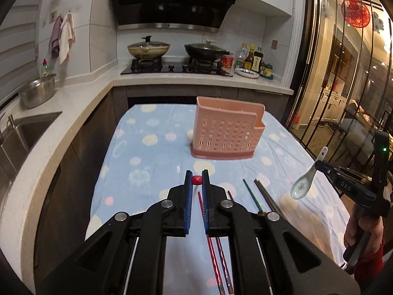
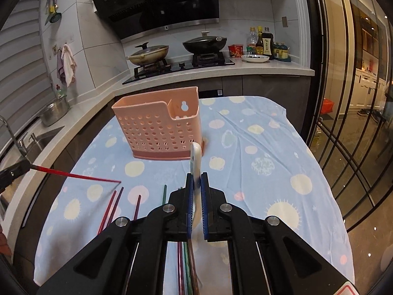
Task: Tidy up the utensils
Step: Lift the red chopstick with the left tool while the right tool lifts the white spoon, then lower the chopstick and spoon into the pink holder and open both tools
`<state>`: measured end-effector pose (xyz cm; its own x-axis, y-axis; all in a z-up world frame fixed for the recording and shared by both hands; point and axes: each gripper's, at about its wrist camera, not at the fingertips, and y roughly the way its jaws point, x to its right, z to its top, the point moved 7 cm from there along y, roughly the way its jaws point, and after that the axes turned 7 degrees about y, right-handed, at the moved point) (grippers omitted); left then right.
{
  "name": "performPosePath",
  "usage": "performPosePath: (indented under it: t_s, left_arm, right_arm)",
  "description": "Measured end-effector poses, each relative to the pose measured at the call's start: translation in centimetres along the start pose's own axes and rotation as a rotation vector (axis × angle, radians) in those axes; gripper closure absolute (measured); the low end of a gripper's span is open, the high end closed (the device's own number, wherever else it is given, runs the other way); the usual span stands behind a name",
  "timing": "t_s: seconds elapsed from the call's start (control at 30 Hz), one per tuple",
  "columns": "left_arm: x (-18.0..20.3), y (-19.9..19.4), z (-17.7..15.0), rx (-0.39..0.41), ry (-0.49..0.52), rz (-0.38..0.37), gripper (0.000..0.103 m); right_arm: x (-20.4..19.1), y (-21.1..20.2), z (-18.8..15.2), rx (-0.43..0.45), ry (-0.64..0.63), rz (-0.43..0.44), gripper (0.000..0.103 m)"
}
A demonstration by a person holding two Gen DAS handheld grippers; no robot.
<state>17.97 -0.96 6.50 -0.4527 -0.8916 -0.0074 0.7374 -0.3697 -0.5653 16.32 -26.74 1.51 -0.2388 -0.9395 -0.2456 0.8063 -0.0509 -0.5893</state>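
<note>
A pink perforated utensil holder (image 1: 227, 129) stands upright on the blue spotted tablecloth (image 1: 152, 152); it also shows in the right wrist view (image 2: 159, 125). My left gripper (image 1: 197, 180) is shut on the end of a red chopstick (image 1: 196, 180), lifted above the cloth; the chopstick shows in the right wrist view (image 2: 76, 175), slanting down to the cloth. My right gripper (image 2: 196, 184) is shut on a white ceramic spoon (image 2: 196, 159), held in the air; it shows at the right of the left wrist view (image 1: 304, 182). Several more chopsticks (image 1: 260, 196) lie on the cloth.
A counter with sink (image 1: 27, 132) and a steel pot (image 1: 36, 92) runs along the left. A stove with two pans (image 1: 176, 49) and bottles (image 1: 253, 59) is behind. A glass partition (image 1: 343, 73) stands on the right.
</note>
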Motion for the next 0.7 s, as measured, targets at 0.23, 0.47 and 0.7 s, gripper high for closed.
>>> performPosePath:
  t_s: [0.23, 0.47, 0.7]
  left_arm:
    - [0.0, 0.4, 8.0, 0.121, 0.049, 0.027, 0.096]
    - [0.5, 1.0, 14.5, 0.219, 0.071, 0.029, 0.096]
    - [1.2, 1.0, 20.7, 0.325, 0.081, 0.016, 0.096]
  right_arm:
    - [-1.2, 1.5, 5.7, 0.059, -0.025, 0.015, 0.097]
    - [-3.0, 4.0, 11.4, 0.105, -0.054, 0.028, 0.097]
    - [-4.1, 7.6, 14.6, 0.104, -0.048, 0.034, 0.097]
